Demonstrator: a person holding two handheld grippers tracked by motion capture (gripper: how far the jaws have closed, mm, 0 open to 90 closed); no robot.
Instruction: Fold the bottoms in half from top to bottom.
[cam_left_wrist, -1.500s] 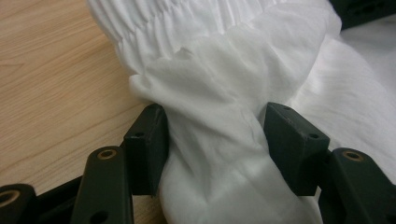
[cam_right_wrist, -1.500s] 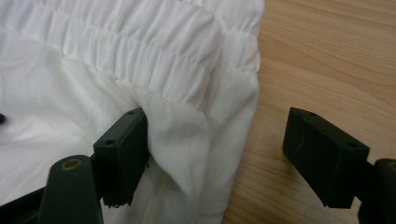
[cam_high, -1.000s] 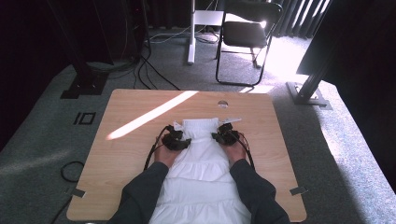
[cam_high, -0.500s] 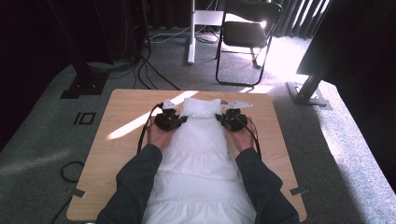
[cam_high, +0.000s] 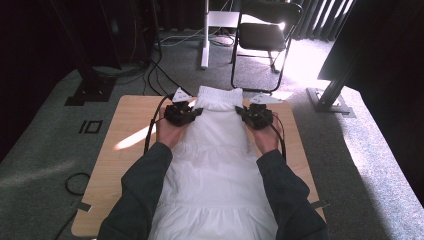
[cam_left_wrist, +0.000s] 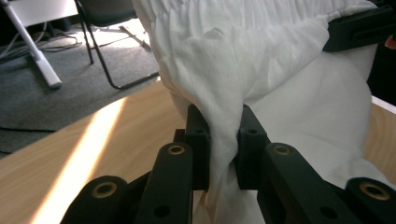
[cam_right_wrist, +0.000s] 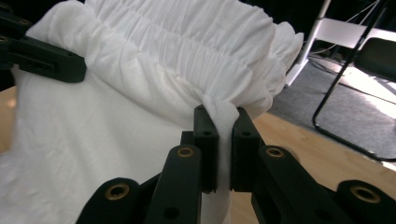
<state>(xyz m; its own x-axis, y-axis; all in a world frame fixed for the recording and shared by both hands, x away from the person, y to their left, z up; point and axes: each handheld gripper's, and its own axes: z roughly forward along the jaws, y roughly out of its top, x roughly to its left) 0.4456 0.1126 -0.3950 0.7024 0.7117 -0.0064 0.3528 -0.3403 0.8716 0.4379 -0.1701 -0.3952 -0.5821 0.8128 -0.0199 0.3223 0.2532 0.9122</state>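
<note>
White garment (cam_high: 215, 170), gathered at its elastic band (cam_high: 218, 96), draped down the centre of the high view from upper middle to bottom edge, over the wooden worktop (cam_high: 131, 127) between the person's two sleeves. Probably very light, soft and limp: bunches and folds wherever pinched, sags between holds, no stiffness to carry its own shape. Thin cotton-like cloth, not slippery, not fragile, though likely to slide out of a shallow pinch if pulled hard. Best held just below the ruched band, one hold at each side, where the cloth is thickest and the gathers give grip.

Left claw (cam_high: 183, 113), left of centre in the high view, pressed together on a bunched fold of the cloth (cam_left_wrist: 223, 140) just under the band; jaws just been closing, fabric squeezed between the pads. Right claw (cam_high: 256, 115), right of centre, likewise pinching a narrow pleat (cam_right_wrist: 223, 135) at the band's edge. Band end lifted off the worktop between the two holds, as far as can be judged; lower part lying flat.

No containers on the worktop. Black chair (cam_high: 267, 37) on the carpet beyond, upper middle of the frame.
</note>
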